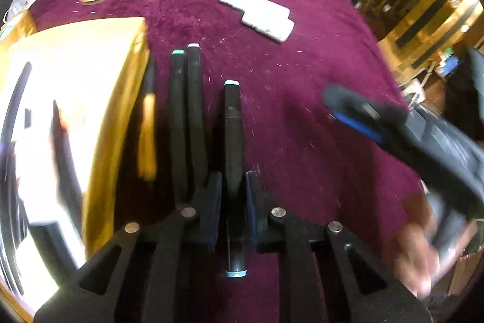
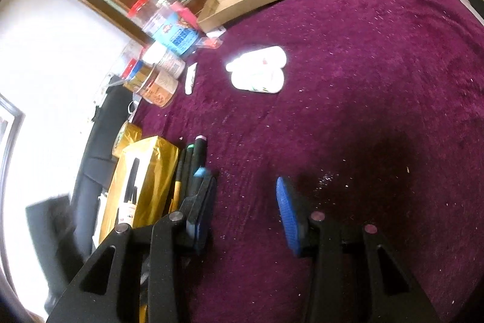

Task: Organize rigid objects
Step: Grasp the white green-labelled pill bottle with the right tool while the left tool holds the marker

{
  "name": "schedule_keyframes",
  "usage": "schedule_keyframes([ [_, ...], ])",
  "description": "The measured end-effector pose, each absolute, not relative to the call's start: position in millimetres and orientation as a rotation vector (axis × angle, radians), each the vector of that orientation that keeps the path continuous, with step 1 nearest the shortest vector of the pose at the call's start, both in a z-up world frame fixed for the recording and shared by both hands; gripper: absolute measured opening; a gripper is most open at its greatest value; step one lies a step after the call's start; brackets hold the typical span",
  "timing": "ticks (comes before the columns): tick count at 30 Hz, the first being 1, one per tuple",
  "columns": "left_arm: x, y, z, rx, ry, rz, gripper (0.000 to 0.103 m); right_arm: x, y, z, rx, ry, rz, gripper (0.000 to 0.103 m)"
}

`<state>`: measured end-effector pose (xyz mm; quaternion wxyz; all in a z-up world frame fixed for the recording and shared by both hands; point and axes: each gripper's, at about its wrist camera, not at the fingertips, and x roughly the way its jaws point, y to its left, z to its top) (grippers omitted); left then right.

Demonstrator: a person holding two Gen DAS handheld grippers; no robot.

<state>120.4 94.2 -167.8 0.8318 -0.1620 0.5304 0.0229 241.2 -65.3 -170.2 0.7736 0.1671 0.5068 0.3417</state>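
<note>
Black marker (image 1: 232, 141) clamped in left claw (image 1: 233, 189); two markers (image 1: 187, 111), probably pencil, beside gold box (image 1: 121, 56); right claw (image 2: 242, 202) wide.

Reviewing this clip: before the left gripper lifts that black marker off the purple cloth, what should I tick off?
1. Left gripper closed on the blue-capped marker: ok, the marker sits between the pads.
2. Grip placement: ok, mid-barrel, both capped ends showing.
3. Neighbouring markers clear of the grip: ok, they lie apart to its left.
4. Right gripper out of the way: ok, open, empty, off to the side.
5. Gold box as drop spot: cannot tell, glare hides its contents.
</note>
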Motion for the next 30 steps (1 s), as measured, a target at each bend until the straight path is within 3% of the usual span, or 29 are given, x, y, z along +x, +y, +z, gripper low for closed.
schedule_keyframes([
  [6, 38, 96, -142, -0.339, 0.999, 0.019, 0.013, 229, -49, -165, 0.248, 1.046, 0.769, 0.038],
  [12, 3, 124, -123, -0.386, 0.915, -0.005, 0.013, 218, -31, -156, 0.185, 1.059, 0.820, 0.038],
  [19, -9, 165, -120, -0.515, 0.863, 0.003, 0.013, 230, -7, -121, -0.049, 0.974, 0.762, 0.041],
  [30, -14, 203, -122, -0.570, 0.843, 0.018, 0.013, 324, 28, -133, -0.125, 1.005, 0.676, 0.041],
])
